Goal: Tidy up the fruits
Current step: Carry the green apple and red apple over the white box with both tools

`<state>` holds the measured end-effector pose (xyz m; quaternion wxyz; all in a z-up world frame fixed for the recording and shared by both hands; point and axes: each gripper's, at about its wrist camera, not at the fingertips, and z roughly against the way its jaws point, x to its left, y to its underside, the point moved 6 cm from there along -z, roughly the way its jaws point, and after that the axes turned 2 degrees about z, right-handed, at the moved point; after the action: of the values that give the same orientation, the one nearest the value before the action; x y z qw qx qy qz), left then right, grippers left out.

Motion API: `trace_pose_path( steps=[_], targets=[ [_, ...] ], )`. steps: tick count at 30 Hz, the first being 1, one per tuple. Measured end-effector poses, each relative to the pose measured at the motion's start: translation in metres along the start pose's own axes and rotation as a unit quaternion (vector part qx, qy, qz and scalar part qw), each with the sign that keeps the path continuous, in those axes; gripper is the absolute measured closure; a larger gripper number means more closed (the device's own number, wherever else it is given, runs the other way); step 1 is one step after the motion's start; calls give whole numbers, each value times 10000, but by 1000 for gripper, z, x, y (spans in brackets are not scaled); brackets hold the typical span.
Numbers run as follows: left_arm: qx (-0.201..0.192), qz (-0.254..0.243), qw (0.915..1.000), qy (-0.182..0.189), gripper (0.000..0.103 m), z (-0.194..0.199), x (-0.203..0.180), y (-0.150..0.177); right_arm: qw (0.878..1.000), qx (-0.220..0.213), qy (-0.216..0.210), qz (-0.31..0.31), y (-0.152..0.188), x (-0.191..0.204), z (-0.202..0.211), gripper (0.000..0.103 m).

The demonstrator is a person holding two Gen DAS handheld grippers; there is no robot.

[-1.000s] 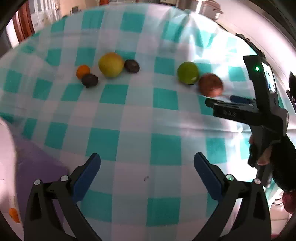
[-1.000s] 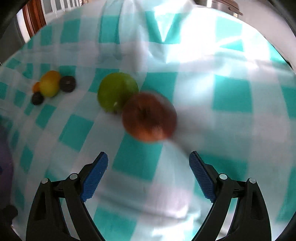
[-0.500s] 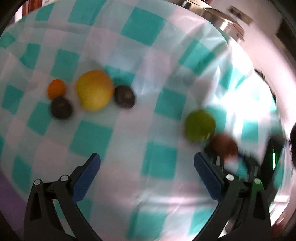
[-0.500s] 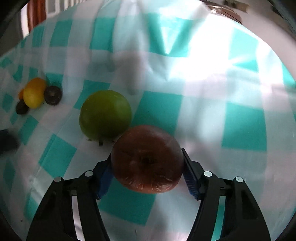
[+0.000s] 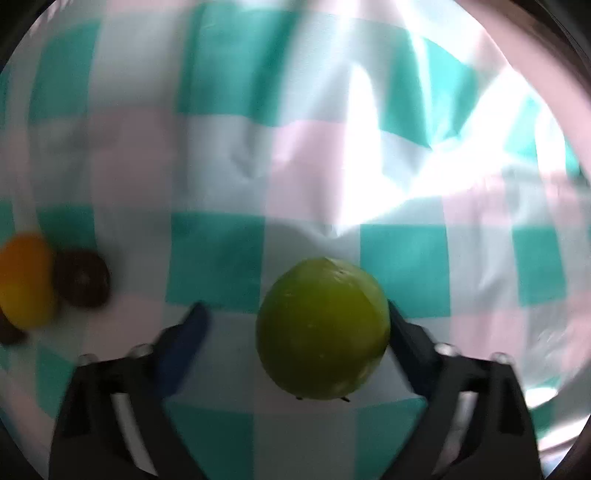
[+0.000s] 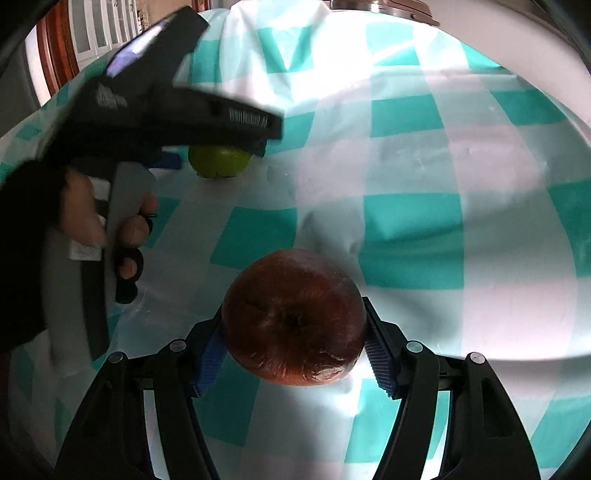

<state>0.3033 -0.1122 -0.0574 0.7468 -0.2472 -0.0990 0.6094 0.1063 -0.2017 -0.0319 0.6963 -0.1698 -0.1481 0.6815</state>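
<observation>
My right gripper (image 6: 293, 338) is shut on a red-brown apple (image 6: 293, 317) and holds it over the checked cloth. My left gripper (image 5: 295, 332) is open around a green apple (image 5: 323, 328); the right pad touches it and the left pad stands apart from it. The green apple also shows in the right wrist view (image 6: 219, 160), under the left gripper's body, still on the cloth. A yellow-orange fruit (image 5: 24, 286) and a dark round fruit (image 5: 83, 278) lie at the far left.
A teal and white checked tablecloth (image 5: 332, 147) covers the table, with folds near its far edge. The hand on the left gripper (image 6: 99, 206) fills the left of the right wrist view. A metal pot rim (image 6: 384, 7) shows beyond the table.
My left gripper has moved in around the green apple. My right gripper, shut on the red-brown apple, has drawn it away from the green one.
</observation>
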Motion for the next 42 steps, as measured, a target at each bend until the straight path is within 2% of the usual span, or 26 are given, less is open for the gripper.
trace_pose_path(
  steps=[1,4,8,14,16,21,25,31,36,42],
  targets=[
    [-57,-143,9996,237,43,3,-5,1,10000,-8,-1,-37,1,-2,1,39],
    [-27,-467,9986,238,43,10,-10,9,9998,3,-66,-209,5,-2,4,39],
    [129,-410,9988,247,43,29,0,31,9993,22,-218,-298,4,-10,6,39],
    [391,-313,9987,113,43,71,17,89,9983,134,-524,-206,12,-11,19,39],
    [469,-280,9985,77,43,85,22,106,9976,206,-642,-177,-1,-13,10,39],
    [577,-11,9983,-41,43,131,34,152,9940,361,-1024,-105,18,2,42,39],
    [468,94,9987,-173,43,167,35,182,9899,465,-1332,-129,35,0,65,39],
    [95,23,9990,-439,43,235,36,216,9850,428,-1670,37,51,5,102,39],
    [-280,161,9965,-777,43,282,49,226,9793,231,-1984,328,56,17,135,39],
    [-649,428,9905,-1137,43,329,76,233,9710,49,-2315,598,50,46,156,39]
  ],
)
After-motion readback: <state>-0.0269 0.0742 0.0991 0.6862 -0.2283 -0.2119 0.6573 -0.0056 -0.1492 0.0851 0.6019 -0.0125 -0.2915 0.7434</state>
